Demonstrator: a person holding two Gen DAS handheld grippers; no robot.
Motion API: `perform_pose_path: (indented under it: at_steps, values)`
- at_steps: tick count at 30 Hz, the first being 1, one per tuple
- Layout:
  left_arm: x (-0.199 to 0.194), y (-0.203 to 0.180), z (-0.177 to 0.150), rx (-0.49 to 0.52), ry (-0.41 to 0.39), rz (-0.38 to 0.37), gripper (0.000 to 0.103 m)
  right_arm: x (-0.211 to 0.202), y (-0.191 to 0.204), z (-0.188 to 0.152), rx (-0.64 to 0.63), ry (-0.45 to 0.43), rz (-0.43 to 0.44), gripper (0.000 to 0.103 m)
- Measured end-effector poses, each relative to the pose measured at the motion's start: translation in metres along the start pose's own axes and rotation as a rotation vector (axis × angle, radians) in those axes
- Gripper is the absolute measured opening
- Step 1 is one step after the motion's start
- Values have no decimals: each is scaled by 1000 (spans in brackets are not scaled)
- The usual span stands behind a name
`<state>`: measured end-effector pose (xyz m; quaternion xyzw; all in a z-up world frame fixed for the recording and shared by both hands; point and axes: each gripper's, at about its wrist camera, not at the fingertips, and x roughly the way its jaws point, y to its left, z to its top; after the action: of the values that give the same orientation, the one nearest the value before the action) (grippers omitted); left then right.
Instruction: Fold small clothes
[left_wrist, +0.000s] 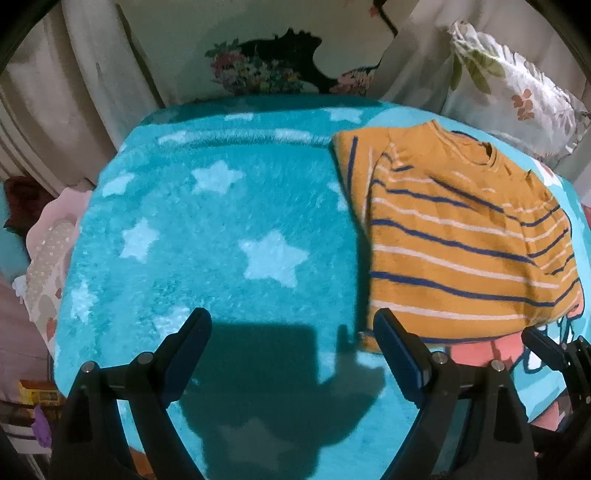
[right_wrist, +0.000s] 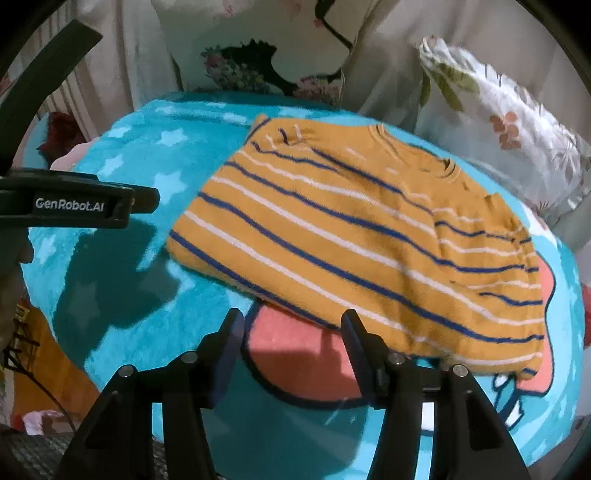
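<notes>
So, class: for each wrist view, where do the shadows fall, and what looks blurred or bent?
Left wrist view: gripper shadow on the blanket between the open left gripper; edges curve. Right wrist view: shadow left of the striped sweater; floral pillow slightly smeared.

Both wrist views steeply over blanket

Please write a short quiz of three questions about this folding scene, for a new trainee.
1. True or false: the left gripper grips the striped shirt.
2. What lies between the open fingers of the right gripper?
A) a shirt sleeve
B) only the blanket
C) a pillow
3. Fill in: the turquoise blanket has a pattern of white ____.

Key: 1 false, both its fingers are open over bare blanket beside the shirt; 2 B, the shirt hem lies just beyond the fingertips; 3 stars.
</notes>
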<state>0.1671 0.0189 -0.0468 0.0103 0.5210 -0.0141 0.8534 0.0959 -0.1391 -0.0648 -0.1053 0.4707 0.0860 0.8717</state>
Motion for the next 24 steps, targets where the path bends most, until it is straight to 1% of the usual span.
perform_pose_path:
  at_steps: [8, 17, 21, 24]
  values:
    - [-23, -33, -9, 12, -36, 14, 89, -24, -22, -17, 1, -36, -4, 65]
    - [-28, -70, -22, 29, -24, -9, 89, -43, -49, -48, 38, -30, -27, 65]
    - [-24, -74, -20, 18, -9, -25, 89, -49, -57, -53, 56, -34, -38, 66]
    - [-20, -68, -15, 11, -12, -18, 89, -50, -59, -51, 69, -39, -46, 66]
